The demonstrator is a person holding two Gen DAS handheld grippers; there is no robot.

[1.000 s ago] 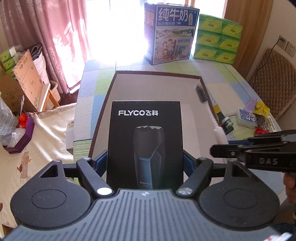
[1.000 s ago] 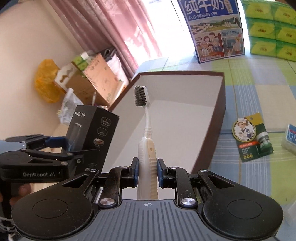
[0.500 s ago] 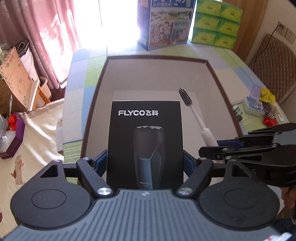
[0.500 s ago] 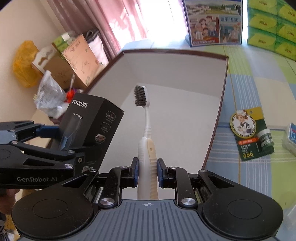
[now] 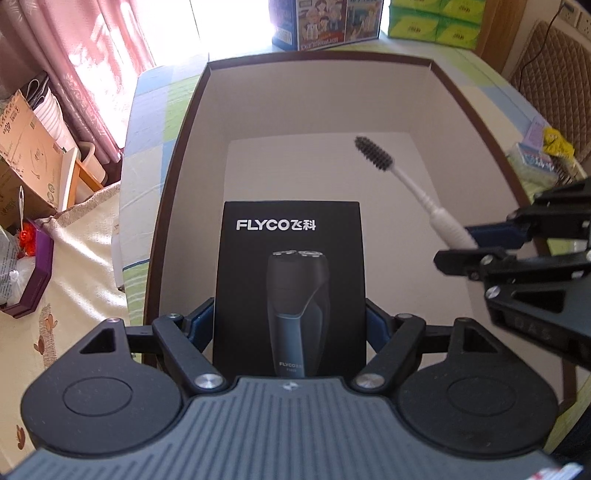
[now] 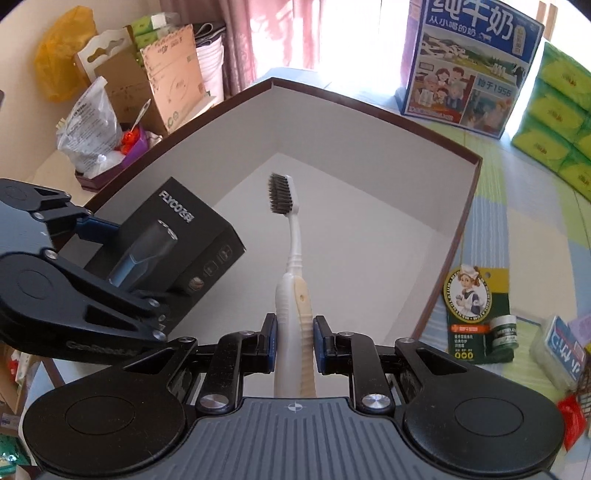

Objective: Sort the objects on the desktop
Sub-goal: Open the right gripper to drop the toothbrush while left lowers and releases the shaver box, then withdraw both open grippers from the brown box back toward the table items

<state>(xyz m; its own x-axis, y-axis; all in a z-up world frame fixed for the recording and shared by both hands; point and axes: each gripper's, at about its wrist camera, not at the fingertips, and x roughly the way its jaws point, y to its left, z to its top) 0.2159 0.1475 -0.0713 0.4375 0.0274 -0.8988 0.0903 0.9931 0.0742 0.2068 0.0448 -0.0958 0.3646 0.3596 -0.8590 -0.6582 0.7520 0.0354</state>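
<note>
Black shaver box (image 5: 290, 280) in left claw (image 5: 290, 325), toothbrush (image 6: 293, 295) in right claw (image 6: 294, 339).

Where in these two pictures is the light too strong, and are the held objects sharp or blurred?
Left wrist view: the window behind the open box is blown out to white; the shaver box print reads sharply. Right wrist view: glare whitens the table near the milk carton; the toothbrush is sharp, and straight box edges bow toward the rim.

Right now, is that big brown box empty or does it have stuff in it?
Empty, as far as shown: the box floor is bare; the toothbrush is gripped above it.
</note>
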